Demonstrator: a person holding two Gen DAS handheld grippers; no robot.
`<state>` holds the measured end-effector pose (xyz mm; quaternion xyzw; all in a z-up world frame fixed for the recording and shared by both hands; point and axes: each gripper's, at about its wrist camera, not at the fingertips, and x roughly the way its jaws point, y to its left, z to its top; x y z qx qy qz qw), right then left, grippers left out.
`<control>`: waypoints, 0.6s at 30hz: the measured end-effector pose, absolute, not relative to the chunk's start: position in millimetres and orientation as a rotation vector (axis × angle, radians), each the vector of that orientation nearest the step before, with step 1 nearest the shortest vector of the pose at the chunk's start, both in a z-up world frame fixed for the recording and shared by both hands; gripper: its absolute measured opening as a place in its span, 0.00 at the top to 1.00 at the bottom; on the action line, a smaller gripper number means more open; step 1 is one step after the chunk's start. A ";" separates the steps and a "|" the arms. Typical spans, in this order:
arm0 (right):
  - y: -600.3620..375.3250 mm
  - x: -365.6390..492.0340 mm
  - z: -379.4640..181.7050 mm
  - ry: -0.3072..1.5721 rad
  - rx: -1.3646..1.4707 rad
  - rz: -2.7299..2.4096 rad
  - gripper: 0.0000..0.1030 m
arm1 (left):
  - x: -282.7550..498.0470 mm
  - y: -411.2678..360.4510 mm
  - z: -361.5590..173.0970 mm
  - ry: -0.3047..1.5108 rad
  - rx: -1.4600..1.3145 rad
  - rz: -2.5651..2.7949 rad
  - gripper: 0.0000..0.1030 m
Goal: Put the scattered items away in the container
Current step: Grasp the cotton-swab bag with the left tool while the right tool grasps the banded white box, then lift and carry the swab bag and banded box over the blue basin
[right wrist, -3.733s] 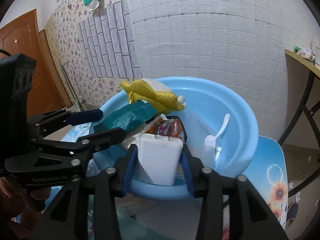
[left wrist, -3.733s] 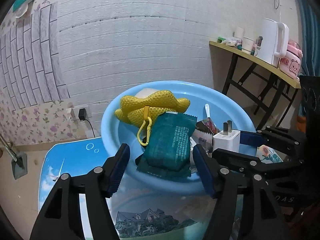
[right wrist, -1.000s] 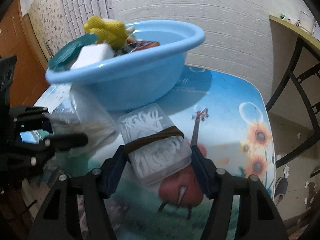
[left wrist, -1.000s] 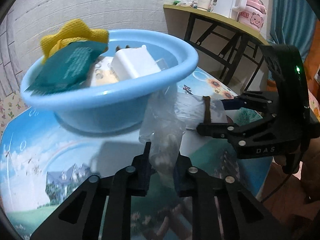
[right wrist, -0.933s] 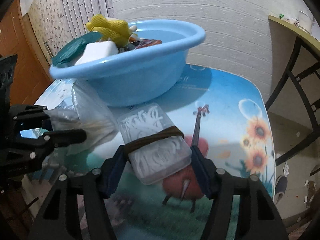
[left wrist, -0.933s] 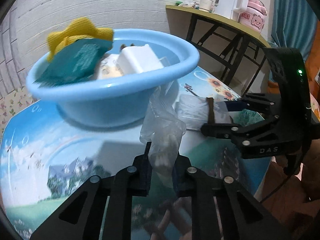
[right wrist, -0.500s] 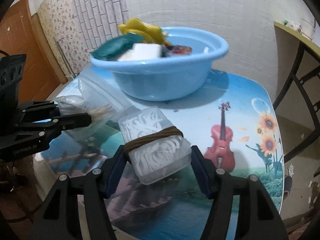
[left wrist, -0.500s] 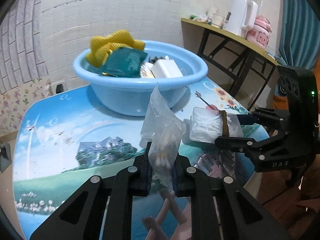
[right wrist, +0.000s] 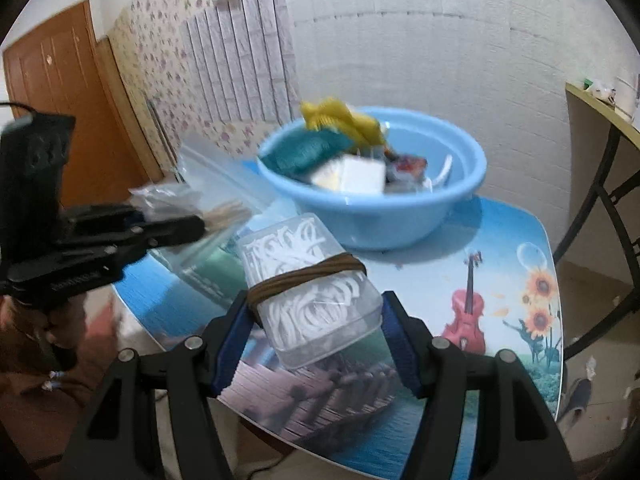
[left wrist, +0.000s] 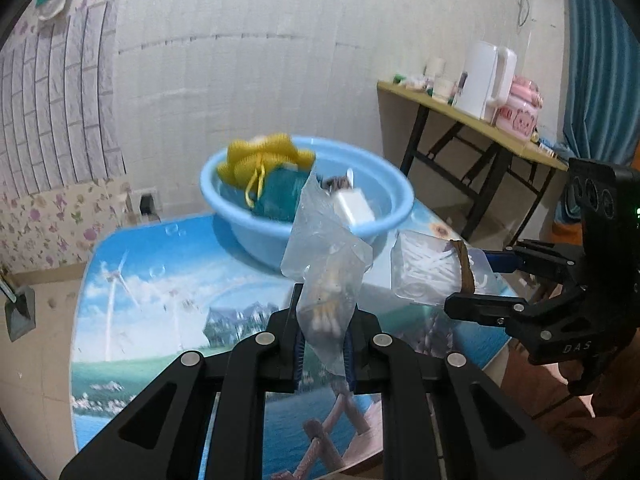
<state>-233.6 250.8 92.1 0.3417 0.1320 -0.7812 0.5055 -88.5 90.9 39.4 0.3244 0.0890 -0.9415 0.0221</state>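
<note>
The left gripper (left wrist: 322,350) pinches a clear plastic bag (left wrist: 326,264); the right gripper (right wrist: 316,334) clamps a banded clear box (right wrist: 310,280). Both are held above the worktop (left wrist: 160,280), near the far blue basin (left wrist: 248,224).

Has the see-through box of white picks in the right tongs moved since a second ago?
Yes. The clear box rose and drew back from the blue basin.

Two wrist fisheyes side by side above the table's (left wrist: 132,280) near edge — both facing the blue basin (left wrist: 256,236), mid-distance.
</note>
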 end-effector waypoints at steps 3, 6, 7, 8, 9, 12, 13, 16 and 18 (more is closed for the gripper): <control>249.7 -235.1 101.9 0.317 0.791 -1.906 0.39 | -90.4 89.7 54.0 0.255 0.948 -2.933 0.86; 246.5 -244.8 107.7 0.289 0.777 -1.924 0.39 | -98.5 88.0 60.9 0.245 0.922 -2.938 0.86; 244.6 -248.3 109.2 0.283 0.770 -1.935 0.39 | -102.0 87.5 61.6 0.241 0.920 -2.937 0.86; 243.3 -251.3 109.9 0.279 0.766 -1.946 0.39 | -106.9 87.7 61.6 0.233 0.922 -2.933 0.86; 241.6 -254.7 110.4 0.274 0.767 -1.953 0.39 | -110.5 88.0 61.4 0.228 0.925 -2.931 0.86; 237.2 -265.9 109.3 0.255 0.773 -1.962 0.39 | -123.6 89.6 59.6 0.211 0.942 -2.930 0.86; 235.8 -270.3 108.1 0.252 0.776 -1.965 0.39 | -127.7 90.3 59.0 0.206 0.948 -2.931 0.86; 230.0 -280.4 105.1 0.254 0.784 -1.977 0.39 | -140.6 91.3 55.5 0.195 0.969 -2.929 0.86; 227.5 -285.8 103.0 0.247 0.790 -1.979 0.39 | -150.2 91.5 54.2 0.193 0.979 -2.931 0.86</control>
